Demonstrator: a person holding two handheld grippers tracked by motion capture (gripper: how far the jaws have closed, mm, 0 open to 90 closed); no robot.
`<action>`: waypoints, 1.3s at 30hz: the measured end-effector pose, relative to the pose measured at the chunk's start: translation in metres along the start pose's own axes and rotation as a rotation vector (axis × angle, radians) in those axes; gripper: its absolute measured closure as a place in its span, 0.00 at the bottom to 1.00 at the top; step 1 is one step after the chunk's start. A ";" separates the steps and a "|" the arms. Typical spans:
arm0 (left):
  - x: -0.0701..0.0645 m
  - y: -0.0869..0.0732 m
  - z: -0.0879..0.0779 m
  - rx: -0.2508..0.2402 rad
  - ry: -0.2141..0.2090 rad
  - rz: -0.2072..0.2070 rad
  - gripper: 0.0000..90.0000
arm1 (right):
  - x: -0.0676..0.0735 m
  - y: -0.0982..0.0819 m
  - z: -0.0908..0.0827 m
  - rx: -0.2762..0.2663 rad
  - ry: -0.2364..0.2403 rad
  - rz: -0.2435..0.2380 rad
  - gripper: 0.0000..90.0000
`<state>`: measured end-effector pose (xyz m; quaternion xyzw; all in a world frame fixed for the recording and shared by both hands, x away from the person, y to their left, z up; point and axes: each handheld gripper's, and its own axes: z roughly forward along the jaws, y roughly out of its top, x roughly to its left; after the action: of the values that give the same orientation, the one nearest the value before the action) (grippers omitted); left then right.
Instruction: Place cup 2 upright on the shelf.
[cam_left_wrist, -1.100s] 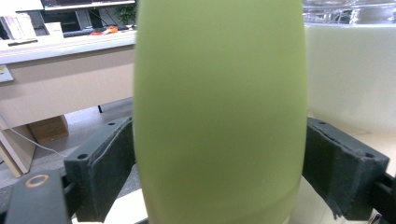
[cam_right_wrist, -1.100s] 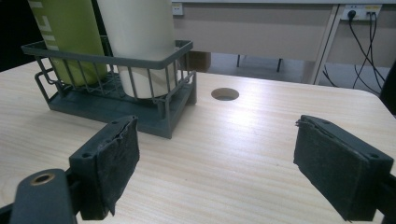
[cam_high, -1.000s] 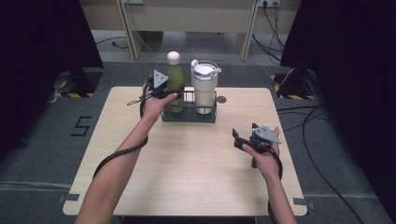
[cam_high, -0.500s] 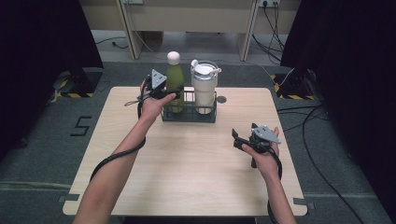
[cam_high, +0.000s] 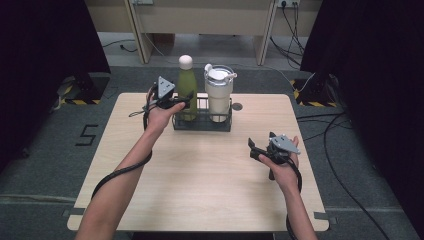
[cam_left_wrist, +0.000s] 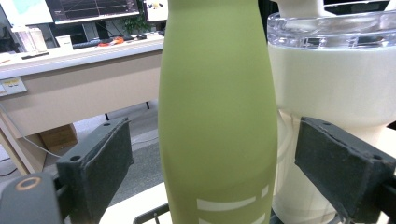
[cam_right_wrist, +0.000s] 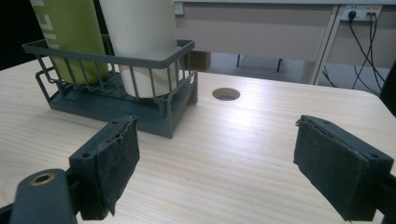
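A green bottle (cam_high: 187, 90) and a cream tumbler (cam_high: 219, 97) with a clear lid stand upright side by side in a dark wire basket (cam_high: 202, 125) at the table's far middle. My left gripper (cam_high: 183, 102) is level at the bottle's lower body. In the left gripper view the bottle (cam_left_wrist: 217, 116) stands between the pads (cam_left_wrist: 109, 163) with a gap on each side. The jaws have just been opening and stand open. The tumbler (cam_left_wrist: 327, 93) is just behind the right pad. My right gripper (cam_high: 255, 149) hovers open over bare table at the right, nothing in it (cam_right_wrist: 215, 163), facing the basket (cam_right_wrist: 116, 107).
A round cable hole (cam_high: 237, 106) lies in the tabletop just right of the basket. A long desk (cam_high: 200, 15) stands beyond the table's far edge, and cables (cam_high: 325, 125) run over the floor at the right. The near half of the wooden table (cam_high: 200, 190) is bare.
The left gripper has shifted a little to the left, off the green bottle's side. The right hand and its gripper have stayed where they were.
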<state>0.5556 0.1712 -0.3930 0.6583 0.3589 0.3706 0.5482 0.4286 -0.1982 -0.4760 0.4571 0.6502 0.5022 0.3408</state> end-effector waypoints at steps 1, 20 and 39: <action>0.000 0.000 -0.001 0.000 0.000 0.000 0.12 | 0.000 0.000 0.000 0.003 0.000 -0.001 0.16; -0.003 -0.009 -0.027 -0.007 -0.010 0.012 0.12 | 0.000 0.000 0.000 0.003 -0.001 -0.008 0.16; -0.004 -0.030 -0.058 0.005 -0.015 0.009 0.12 | -0.001 -0.001 -0.001 0.001 -0.005 -0.007 0.16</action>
<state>0.5010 0.1983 -0.4163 0.6639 0.3527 0.3674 0.5476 0.4274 -0.1999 -0.4764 0.4560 0.6512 0.4996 0.3441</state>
